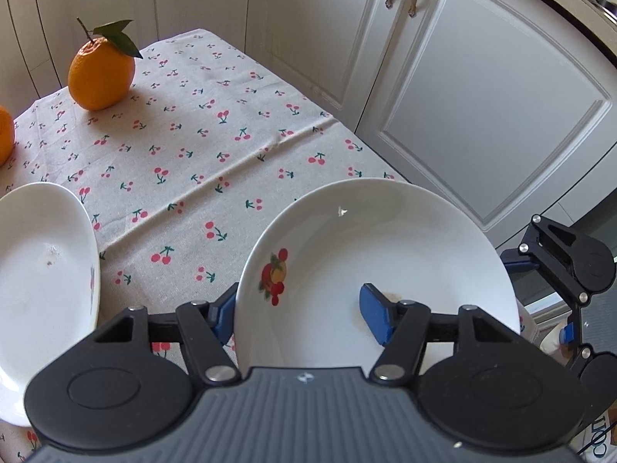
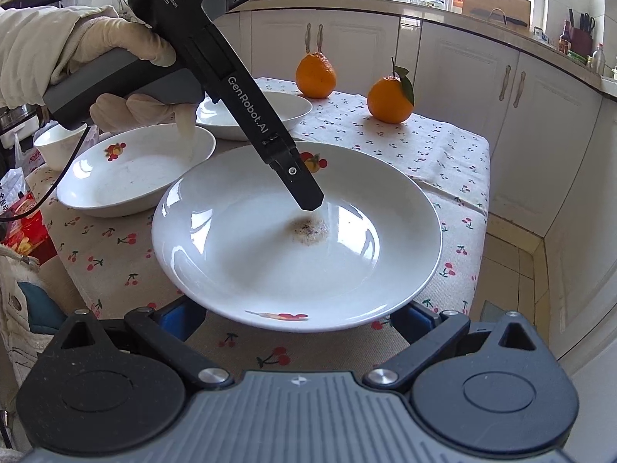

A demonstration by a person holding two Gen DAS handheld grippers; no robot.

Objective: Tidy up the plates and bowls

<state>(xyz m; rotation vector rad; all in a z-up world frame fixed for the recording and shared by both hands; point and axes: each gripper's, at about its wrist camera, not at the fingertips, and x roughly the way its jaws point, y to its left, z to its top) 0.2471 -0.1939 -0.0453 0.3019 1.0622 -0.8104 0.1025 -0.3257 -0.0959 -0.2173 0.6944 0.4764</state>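
Note:
A white plate with fruit prints (image 1: 385, 262) (image 2: 297, 239) is held tilted above the cherry-print tablecloth. My left gripper (image 1: 299, 316) straddles its rim, one blue pad (image 1: 376, 318) inside the plate and the other (image 1: 223, 312) under it; it shows in the right wrist view (image 2: 304, 193) reaching down into the plate. My right gripper (image 2: 299, 318) is open, its jaws wide apart below the plate's near rim. A second white plate (image 1: 42, 270) (image 2: 131, 169) lies to the left, a third plate (image 2: 266, 110) behind it, and a small white bowl (image 2: 58, 146) at far left.
Two oranges (image 2: 315, 75) (image 2: 389, 98) stand at the table's far side; the leafed one also shows in the left wrist view (image 1: 101, 73). White cabinets (image 1: 482, 108) stand close to the table's right edge (image 2: 484, 208). Bags (image 2: 23, 223) sit at the left.

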